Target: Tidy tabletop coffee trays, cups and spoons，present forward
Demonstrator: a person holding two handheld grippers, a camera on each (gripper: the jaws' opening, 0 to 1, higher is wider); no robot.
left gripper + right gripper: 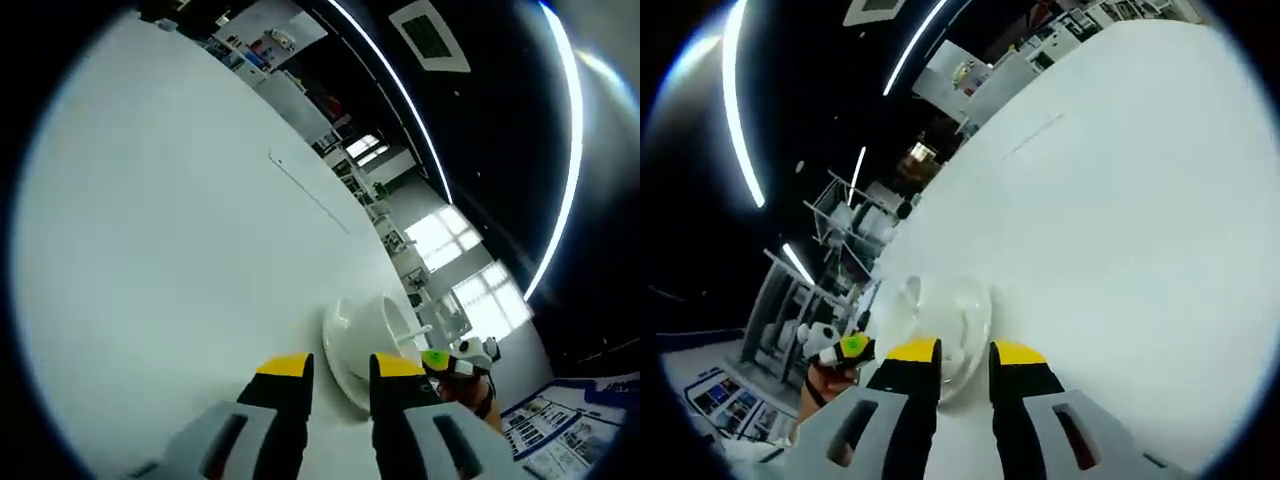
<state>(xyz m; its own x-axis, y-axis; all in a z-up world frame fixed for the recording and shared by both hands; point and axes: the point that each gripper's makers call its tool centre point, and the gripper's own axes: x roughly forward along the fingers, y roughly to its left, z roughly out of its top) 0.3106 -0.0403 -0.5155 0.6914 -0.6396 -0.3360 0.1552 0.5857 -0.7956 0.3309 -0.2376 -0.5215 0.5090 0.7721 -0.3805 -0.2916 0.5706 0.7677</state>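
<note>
A white saucer (pixel 340 350) lies on the white table (pixel 180 250) and carries a white cup (pixel 378 322). A white spoon (pixel 413 334) rests at the cup's far side. My left gripper (pixel 342 368) has its yellow-tipped jaws close together with the saucer's near rim between them. Beyond the cup, the right gripper (pixel 455 362) shows, held by a hand. In the right gripper view the saucer (pixel 958 330) and cup (pixel 918 300) sit just ahead of my right gripper (pixel 964 352). Its narrow jaws straddle the saucer's rim. At the left is the left gripper (pixel 845 350).
The table surface (pixel 1120 230) stretches wide and bare beyond the saucer, with a thin seam line (pixel 305 190) across it. Shelving (pixel 845 240) and windows (pixel 450 240) stand past the table's far edges. Printed sheets (pixel 560 425) lie off to the side.
</note>
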